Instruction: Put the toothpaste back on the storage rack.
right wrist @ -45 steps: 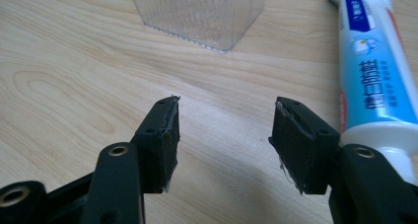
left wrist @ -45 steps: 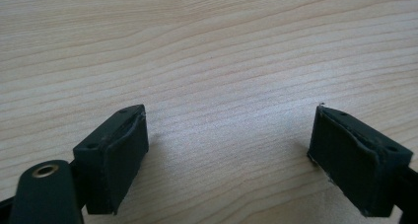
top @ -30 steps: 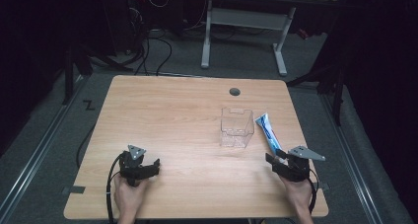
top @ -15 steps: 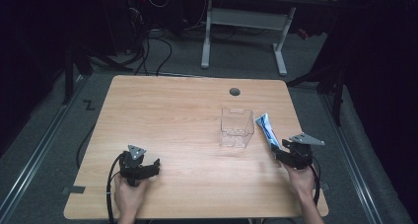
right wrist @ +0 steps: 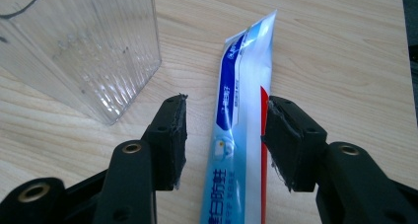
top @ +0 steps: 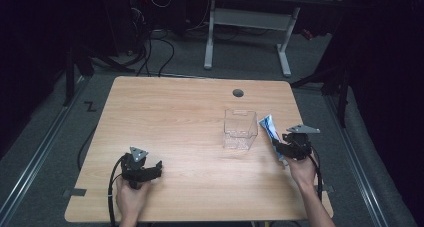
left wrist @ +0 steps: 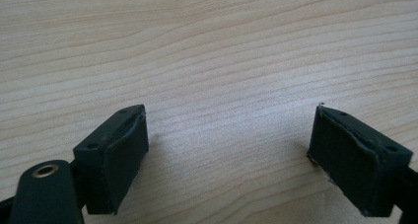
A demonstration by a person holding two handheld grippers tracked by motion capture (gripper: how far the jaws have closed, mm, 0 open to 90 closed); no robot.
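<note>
Right gripper [right wrist: 224,142] closing astride toothpaste tube [right wrist: 241,115] — pads not pressing.

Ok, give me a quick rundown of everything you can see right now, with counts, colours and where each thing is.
Table: one, light wood, centre of the high view.
Cable hole: one, dark, far side of the table.
Clear box: one, transparent, upright, right half of the table.
Toothpaste tube: one, white and blue with red, flat on the table beside the box.
Desk frame: one, white, on the floor beyond.
Left gripper: black, open, near left edge.
Right gripper: black, jaws astride the tube, closing, pads not yet pressing.
</note>
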